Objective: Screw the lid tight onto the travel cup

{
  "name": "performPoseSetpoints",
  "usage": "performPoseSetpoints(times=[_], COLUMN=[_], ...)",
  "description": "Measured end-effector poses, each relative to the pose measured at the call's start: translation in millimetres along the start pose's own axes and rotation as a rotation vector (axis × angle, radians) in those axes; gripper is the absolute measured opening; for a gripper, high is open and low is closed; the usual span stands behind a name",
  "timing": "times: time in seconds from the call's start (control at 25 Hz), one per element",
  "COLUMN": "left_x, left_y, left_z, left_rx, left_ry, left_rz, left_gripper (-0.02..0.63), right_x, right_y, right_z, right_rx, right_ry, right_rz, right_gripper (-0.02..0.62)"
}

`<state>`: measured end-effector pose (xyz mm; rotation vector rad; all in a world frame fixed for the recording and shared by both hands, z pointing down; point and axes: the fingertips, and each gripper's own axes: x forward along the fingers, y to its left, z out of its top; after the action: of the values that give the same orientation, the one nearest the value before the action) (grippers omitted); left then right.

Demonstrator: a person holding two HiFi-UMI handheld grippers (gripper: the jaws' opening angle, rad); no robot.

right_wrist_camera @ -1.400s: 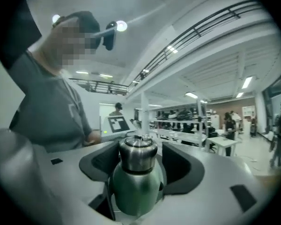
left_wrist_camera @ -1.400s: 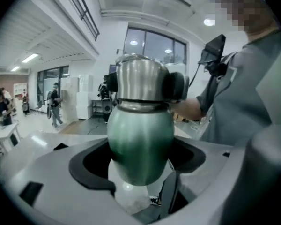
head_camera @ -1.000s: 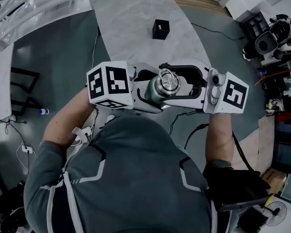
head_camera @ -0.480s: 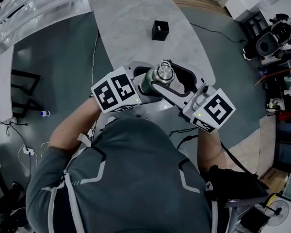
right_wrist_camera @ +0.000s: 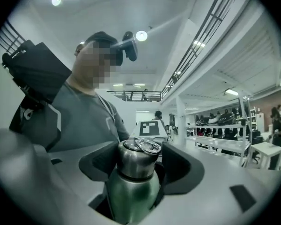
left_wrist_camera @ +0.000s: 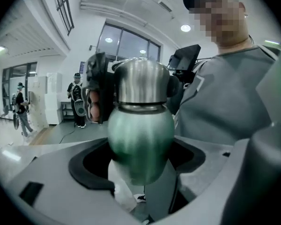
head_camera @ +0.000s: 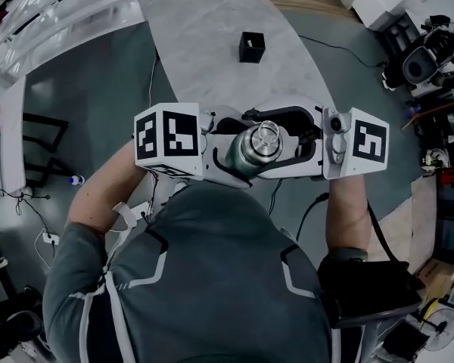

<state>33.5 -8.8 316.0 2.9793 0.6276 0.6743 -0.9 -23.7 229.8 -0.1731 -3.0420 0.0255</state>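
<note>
— Travel cup (head_camera: 240, 156): where have you got it?

— In the air in front of my chest, near the close end of the marble table (head_camera: 212, 29). It stands upright between my two tools. The green body sits in my left gripper (left_wrist_camera: 140, 165), whose jaws are clamped on its lower part. That grip is what carries it.

— And the lid?

— The steel lid (right_wrist_camera: 136, 162) sits on the cup's neck, with its ring handle (right_wrist_camera: 147, 146) lying flat on top. How far down it is screwed I cannot tell. My right gripper (right_wrist_camera: 141, 167) comes at it from the opposite side, with its jaws around the lid.

— Squeezing it?

— No. Those jaws have just been opening and now stand wide. The lid is between them, but the head view shows dark space beside it, and the pads do not look to be pressing.

— How do the two tools sit against each other?

— Nose to nose. My left one's jaws are lower, on the green body, and my right one's are higher, at the lid. The left marker cube (head_camera: 165, 133) and the right marker cube (head_camera: 369, 142) stick out at either side.

— Anything else about?

— A small black box (head_camera: 251, 46) stands on the table, well apart from the cup.
</note>
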Motion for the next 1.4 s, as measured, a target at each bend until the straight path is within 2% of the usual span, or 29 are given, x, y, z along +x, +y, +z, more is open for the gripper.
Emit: performPoseSetpoints(times=[0.08,0.16,0.24,0.36,0.4,0.44,0.52,0.68,0.8,0.88,0.96,1.0,1.08,1.24,1.32,1.4], left_x=[0.4,-0.6,-2.4,-6.1,-6.5,-5.5,-0.2,-0.4,-4.6,-3.1,-0.8,-0.2,-0.2,-4.5,-4.0,-1.0], left_y=[3.4,12.3,27.9,55.7,60.7,61.5,52.0,25.5,12.3,7.3,8.0,11.6,25.7,59.2,67.7,69.1], left_z=[0.7,-1.1,-7.0,-20.5,-25.2,-28.9,-28.2,-5.8,2.0,3.0,3.6,3.0,-3.3,-33.0,-43.4,-47.9], left_rx=[-0.010,-0.038,-0.079,-0.134,-0.137,-0.134,-0.126,-0.075,-0.031,-0.012,-0.014,-0.028,-0.080,-0.179,-0.207,-0.206], left_ry=[-0.001,-0.001,0.012,0.059,0.078,0.090,0.069,-0.030,-0.041,-0.028,-0.018,-0.014,0.006,0.100,0.113,0.119], left_rz=[0.017,0.070,0.171,0.364,0.402,0.411,0.354,0.165,0.065,0.030,0.040,0.066,0.161,0.405,0.460,0.468], left_gripper=[0.374,0.374,0.374,0.374,0.374,0.374,0.374,0.374,0.374,0.374,0.374,0.374,0.374,0.374,0.374,0.374], right_x=[-0.1,-1.4,-6.3,-17.1,-18.2,-17.1,-12.9,-13.2,-7.7,-2.9,-0.2,-0.1,-3.6,-14.2,-19.5,-18.5], right_y=[-2.7,-12.0,-26.7,-51.0,-55.0,-55.0,-46.1,-24.7,-12.4,-7.4,-6.7,-9.9,-22.9,-53.7,-63.1,-63.1], right_z=[3.0,7.8,4.8,-8.7,-12.7,-15.6,-15.8,1.5,-3.0,-1.3,7.0,10.5,6.9,-22.4,-33.6,-38.3], right_rx=[0.022,0.011,0.000,0.028,0.030,0.019,-0.018,-0.034,0.014,0.020,0.008,-0.004,-0.012,0.033,0.080,0.067], right_ry=[-0.034,-0.092,-0.111,-0.094,-0.085,-0.072,-0.055,-0.111,-0.055,-0.041,-0.074,-0.094,-0.093,-0.042,-0.061,-0.057], right_rz=[-0.006,-0.072,-0.216,-0.524,-0.599,-0.635,-0.596,-0.326,-0.147,-0.068,-0.043,-0.065,-0.183,-0.528,-0.667,-0.699], right_gripper=[0.288,0.285,0.284,0.282,0.282,0.284,0.285,0.301,0.302,0.301,0.278,0.276,0.276,0.275,0.274,0.275])
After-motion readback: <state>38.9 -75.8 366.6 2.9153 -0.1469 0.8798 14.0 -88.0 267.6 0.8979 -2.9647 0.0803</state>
